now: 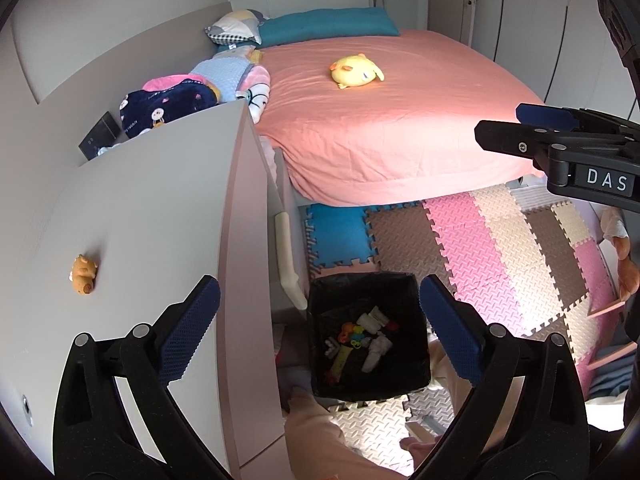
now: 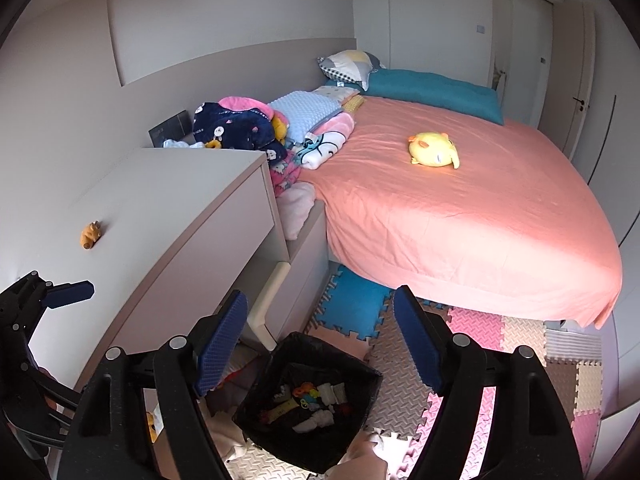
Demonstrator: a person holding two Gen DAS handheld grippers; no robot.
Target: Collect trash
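Observation:
A black-lined trash bin (image 1: 352,292) stands on the floor beside the dresser. Inside it lie crumpled white tissues and small colourful scraps (image 1: 374,336). My left gripper (image 1: 316,290) hovers above the bin, open, with nothing between its blue pads. My right gripper (image 2: 320,300) also hangs over the bin (image 2: 320,354), open and empty, and the trash (image 2: 316,400) shows below it. The right gripper (image 1: 508,126) shows at the right edge of the left wrist view. One blue pad of the left gripper's fingers (image 2: 70,291) shows at the far left of the right wrist view.
A pale dresser (image 1: 140,220) with a small orange toy (image 1: 84,278) rises left of the bin. Behind is a bed with a pink sheet (image 1: 400,128), a yellow plush (image 1: 356,70) and piled blankets (image 1: 172,104). Foam puzzle mats (image 1: 500,248) cover the floor. A person's hand (image 1: 626,276) is at right.

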